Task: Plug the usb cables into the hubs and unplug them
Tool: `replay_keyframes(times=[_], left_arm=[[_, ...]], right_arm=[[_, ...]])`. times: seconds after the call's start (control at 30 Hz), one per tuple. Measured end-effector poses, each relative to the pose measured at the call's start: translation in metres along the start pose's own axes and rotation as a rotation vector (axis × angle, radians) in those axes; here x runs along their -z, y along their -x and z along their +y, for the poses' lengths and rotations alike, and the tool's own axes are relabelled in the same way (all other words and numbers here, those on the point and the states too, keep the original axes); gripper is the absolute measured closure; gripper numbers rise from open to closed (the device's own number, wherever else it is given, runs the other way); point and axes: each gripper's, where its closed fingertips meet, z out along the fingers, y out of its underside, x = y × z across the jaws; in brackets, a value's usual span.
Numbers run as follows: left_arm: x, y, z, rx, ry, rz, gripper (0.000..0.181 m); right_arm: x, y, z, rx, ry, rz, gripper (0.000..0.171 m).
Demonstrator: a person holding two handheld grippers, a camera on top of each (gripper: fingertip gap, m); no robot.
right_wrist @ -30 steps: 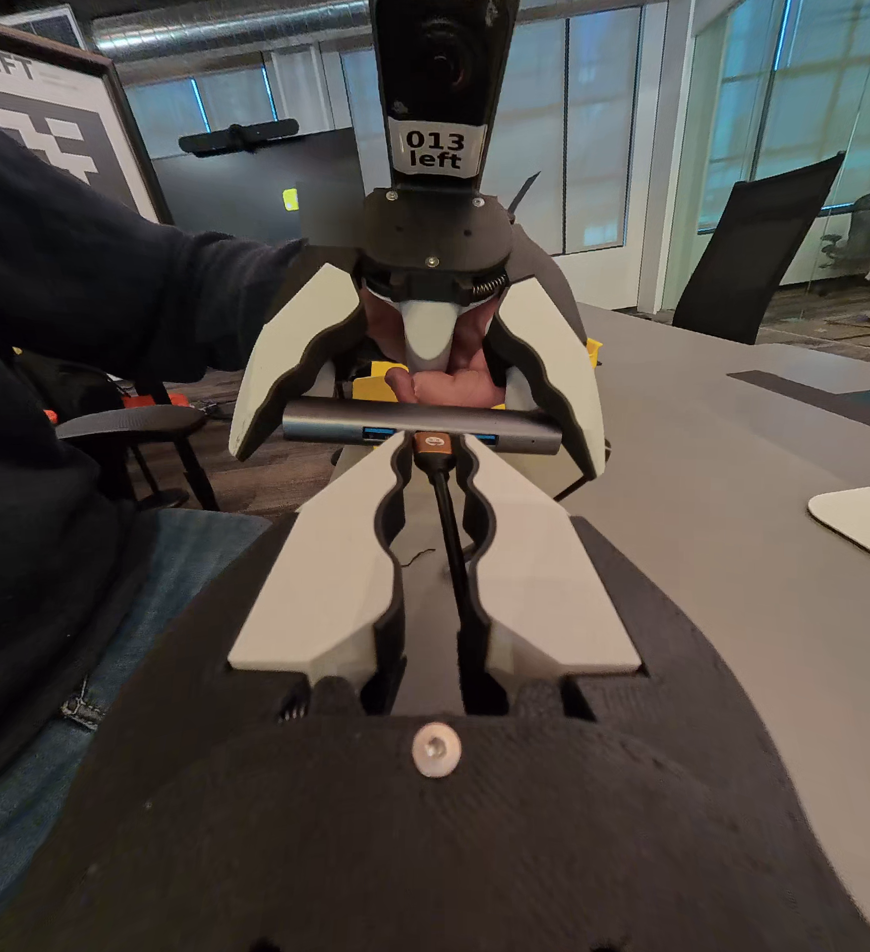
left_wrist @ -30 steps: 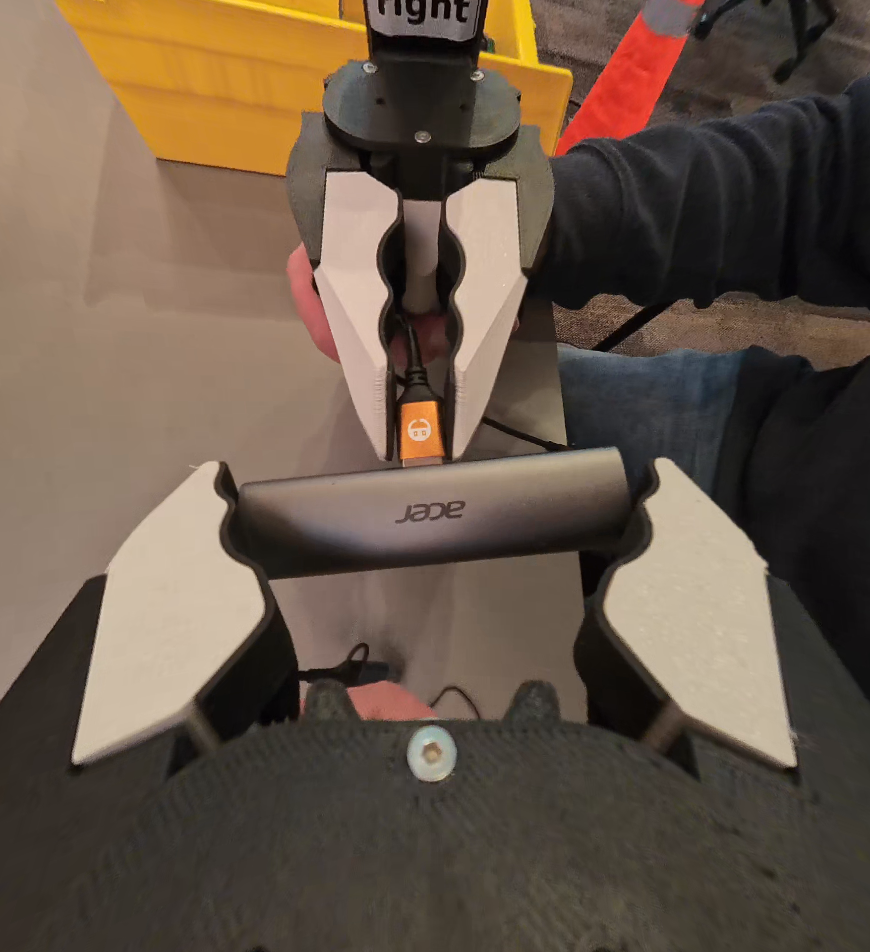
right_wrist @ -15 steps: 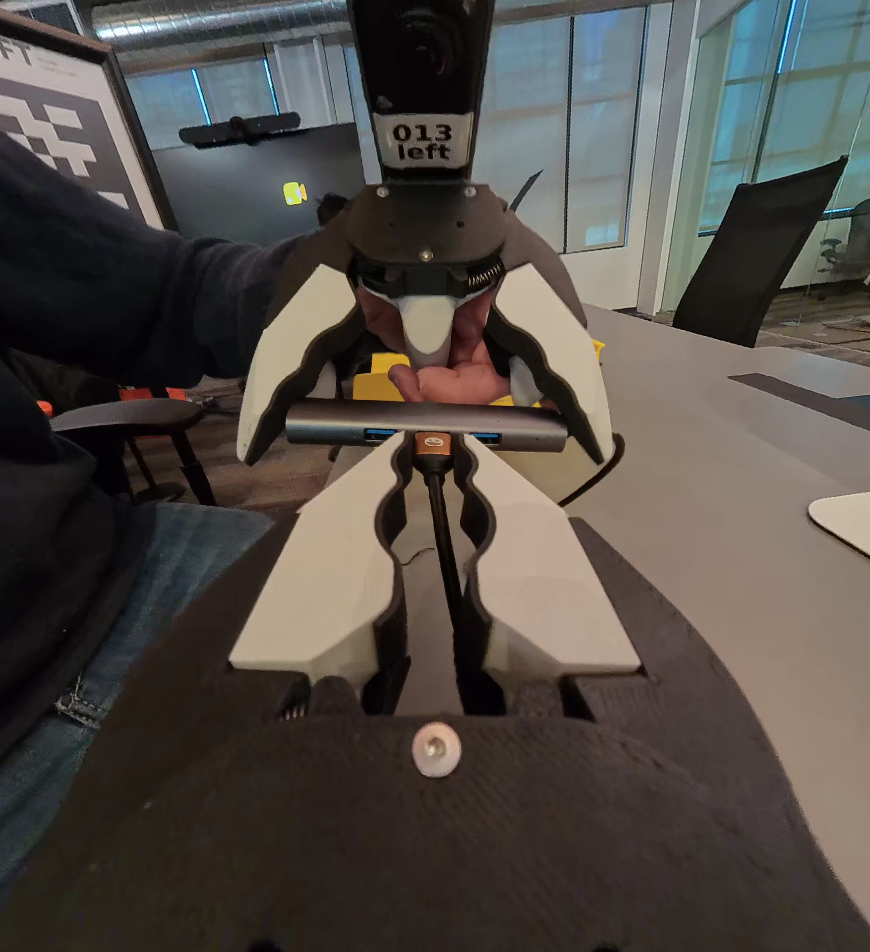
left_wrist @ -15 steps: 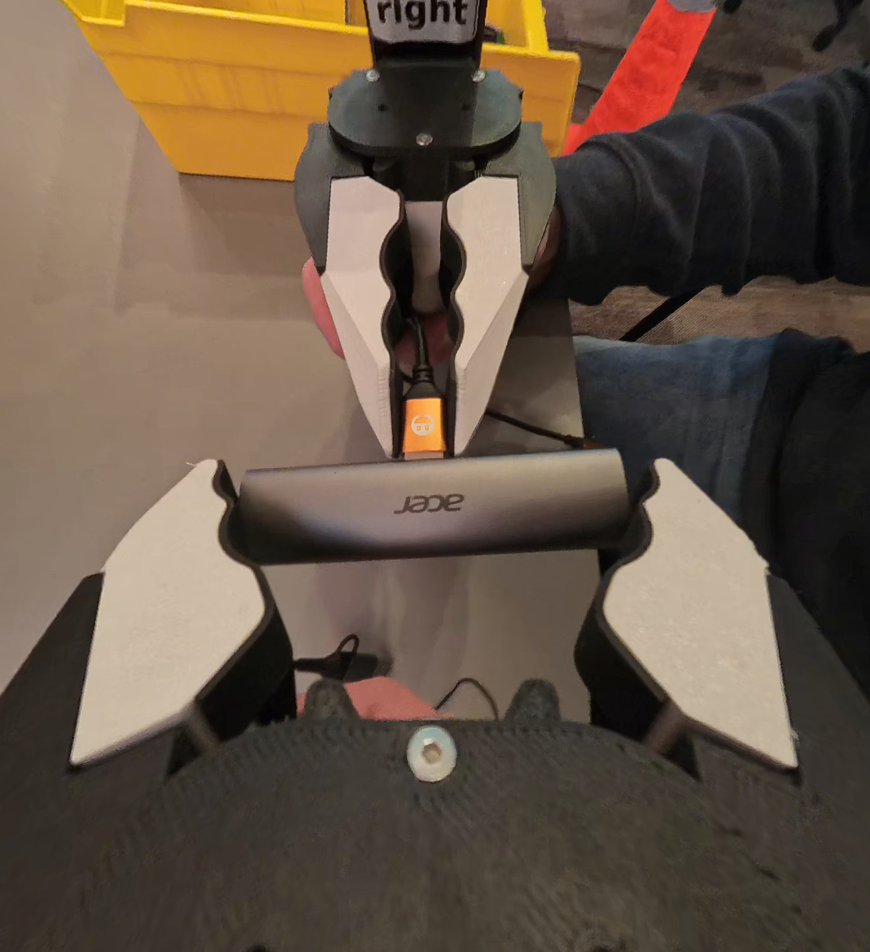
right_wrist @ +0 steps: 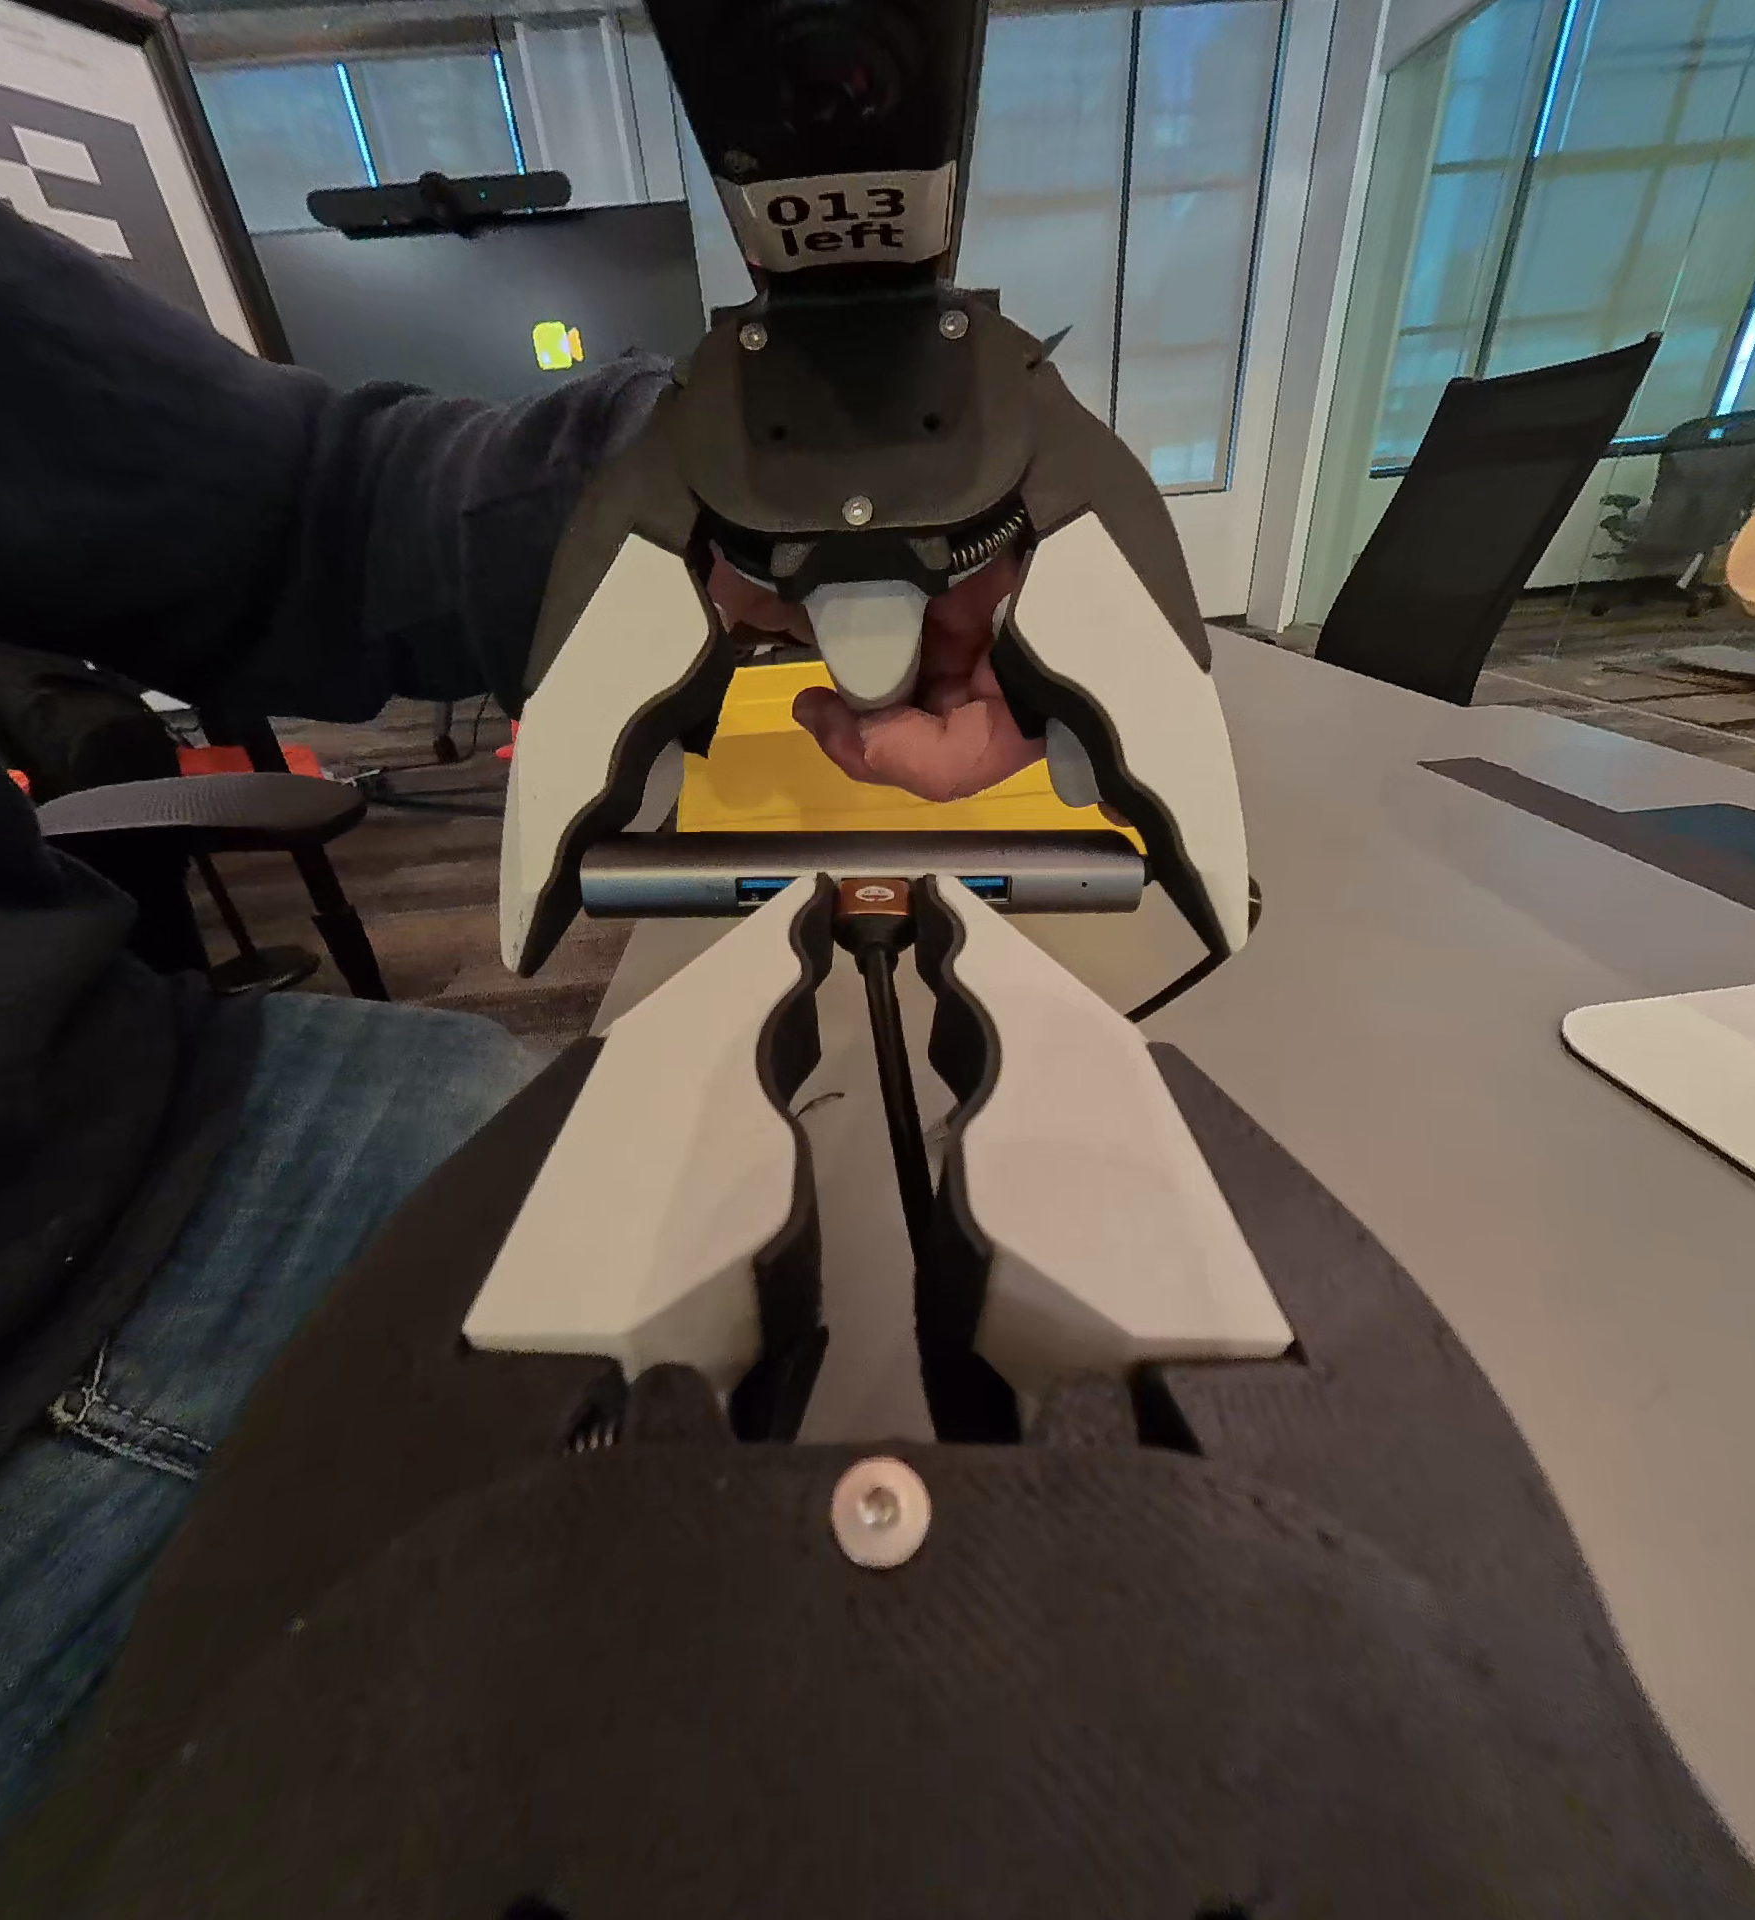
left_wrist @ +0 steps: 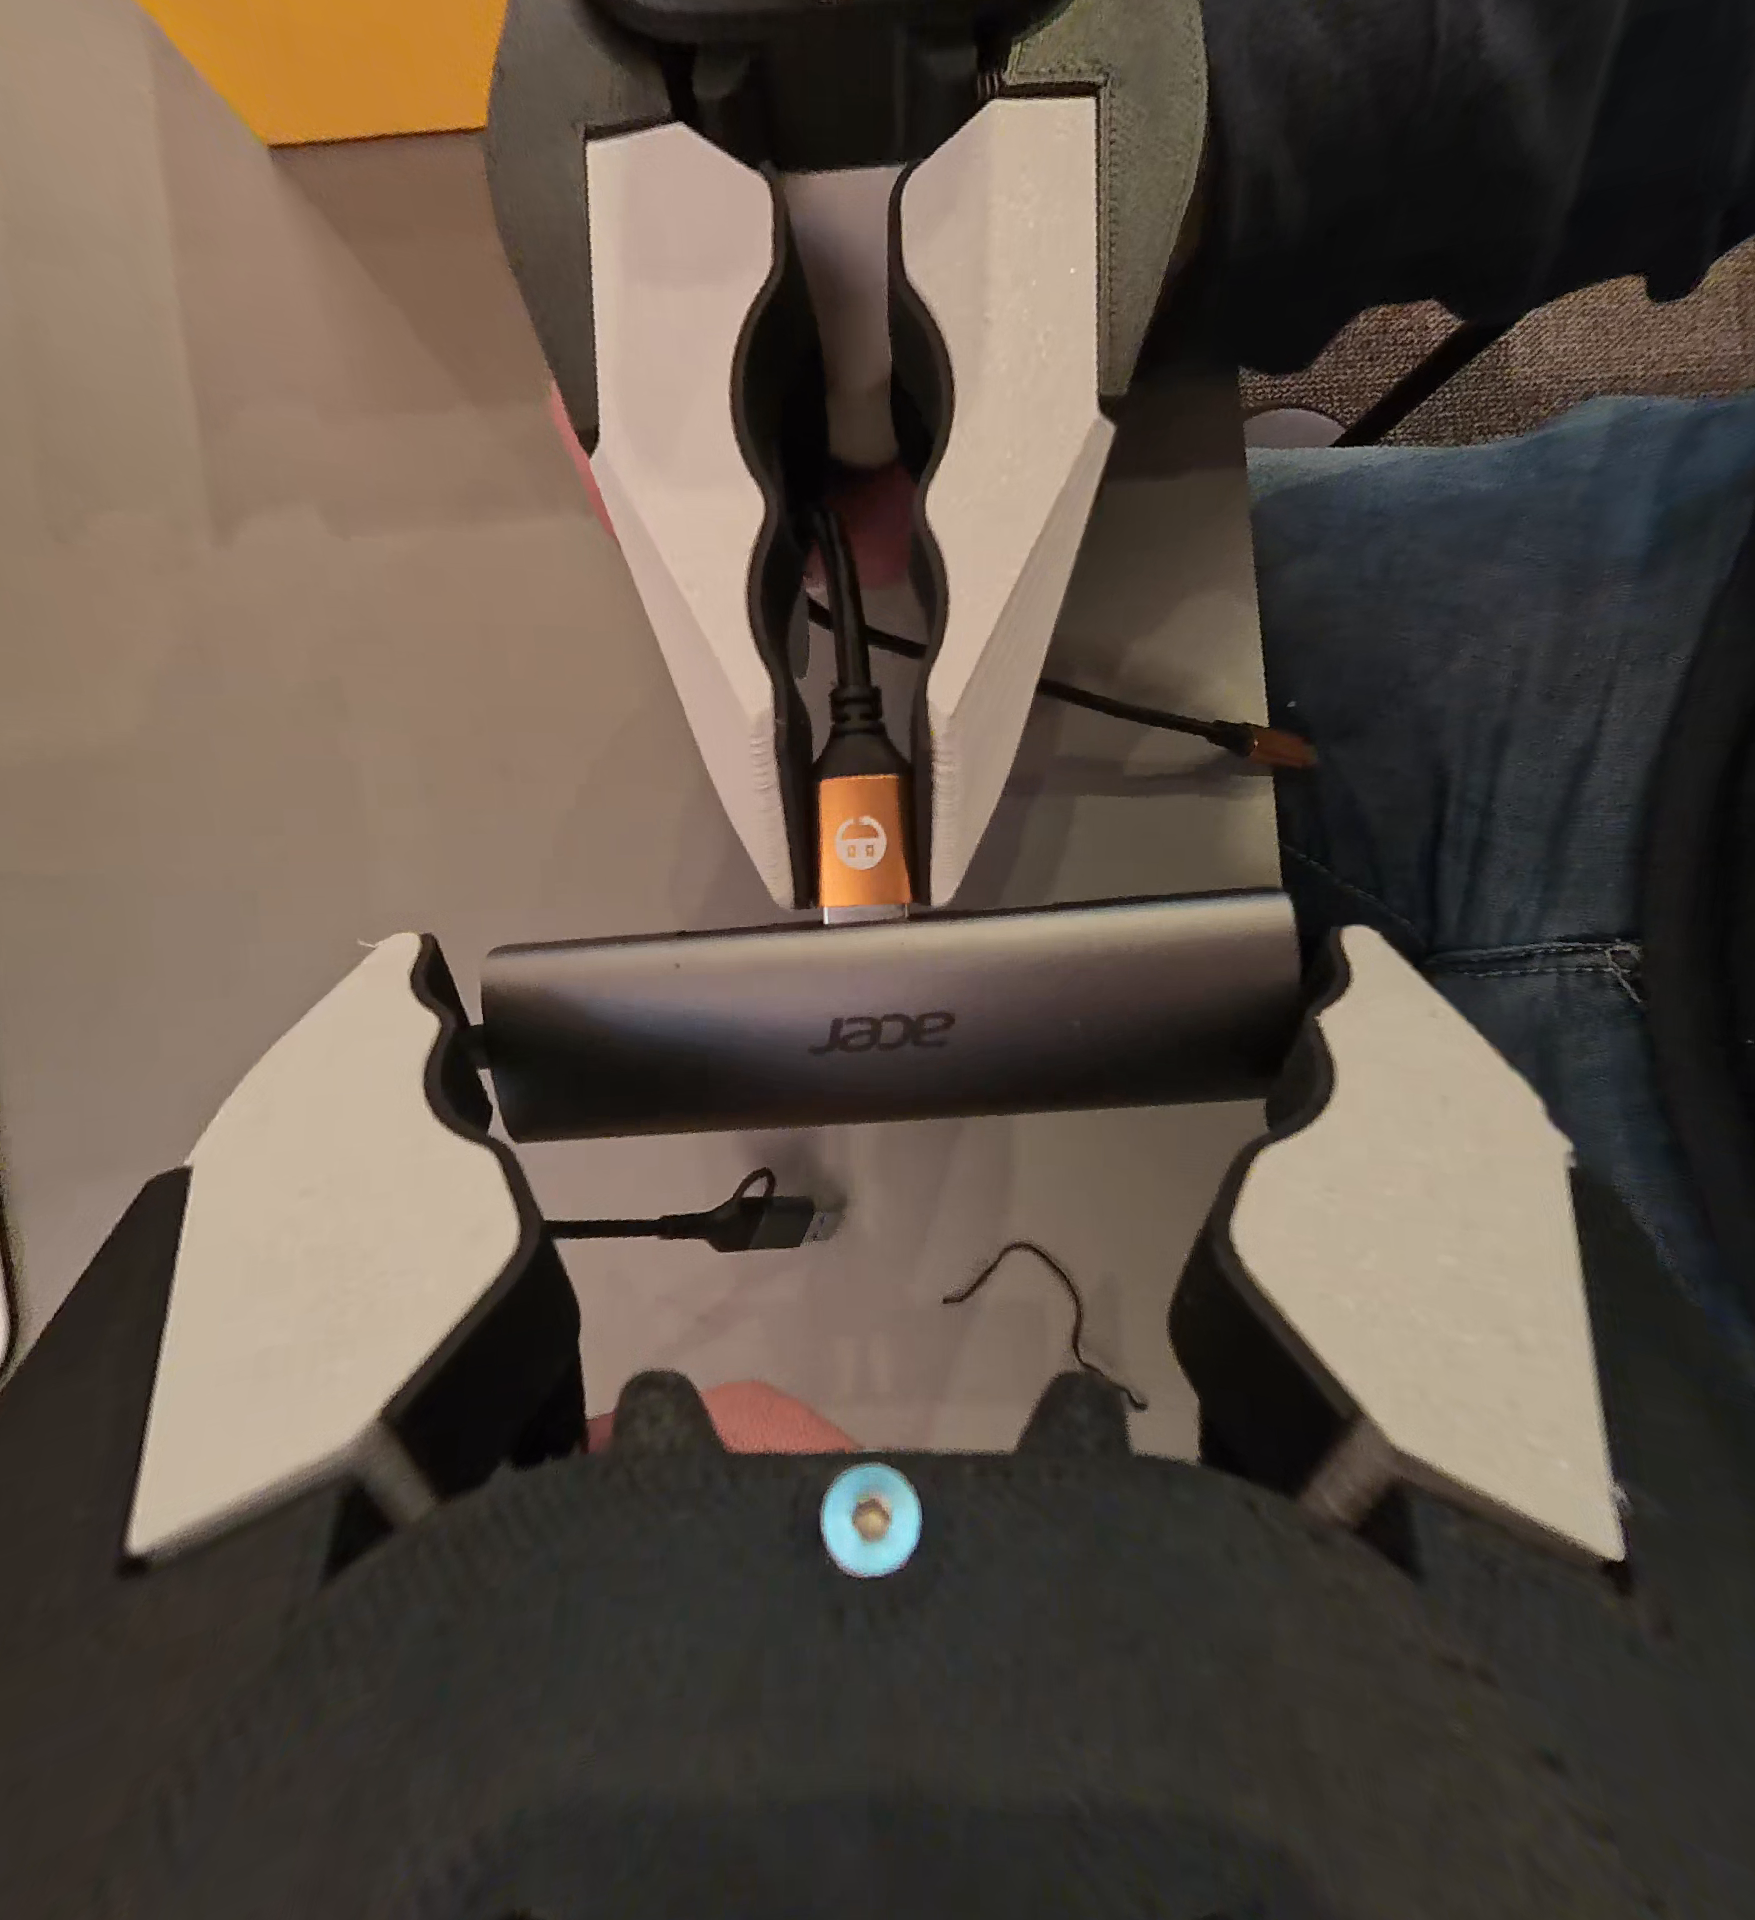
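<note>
My left gripper [left_wrist: 873, 1023] is shut on the two ends of a dark grey USB hub [left_wrist: 888, 1013] and holds it crosswise above the grey table. My right gripper [left_wrist: 860, 842] faces it and is shut on the orange USB plug [left_wrist: 860, 836] of a black cable [left_wrist: 847, 623]. The plug's metal tip sits in a port on the hub's far side. In the right wrist view my right gripper [right_wrist: 875, 894] grips the orange plug [right_wrist: 873, 896] at the hub [right_wrist: 857, 873], between two blue ports. The left gripper [right_wrist: 868, 883] spans the hub from behind.
The hub's own short black cable and plug [left_wrist: 748, 1226] hangs below it over the grey table [left_wrist: 229, 623]. Another cable end [left_wrist: 1257, 740] lies near the table's edge. A yellow bin [right_wrist: 779, 769] stands behind. A white pad [right_wrist: 1735, 1081] lies on the right. The person's jeans [left_wrist: 1475, 727] are beside the table. My left and right fingertips are right by each other.
Both grippers have come closer together and the views have shifted along the table. The orange plug stays at the hub's port, with a little of its metal tip showing.
</note>
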Motion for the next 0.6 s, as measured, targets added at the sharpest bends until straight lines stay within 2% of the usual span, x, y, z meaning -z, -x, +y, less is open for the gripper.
replay_keyframes(times=[0.43, 0.6], left_arm=[[0.002, 0.006, -0.013, 0.033, -0.126, -0.025, 0.037], [0.002, 0.001, -0.011, 0.034, -0.122, 0.035, 0.038]], right_arm=[[0.005, -0.005, -0.004, -0.095, -0.112, 0.023, 0.158], [0.004, -0.002, -0.001, -0.063, -0.059, 0.004, 0.158]])
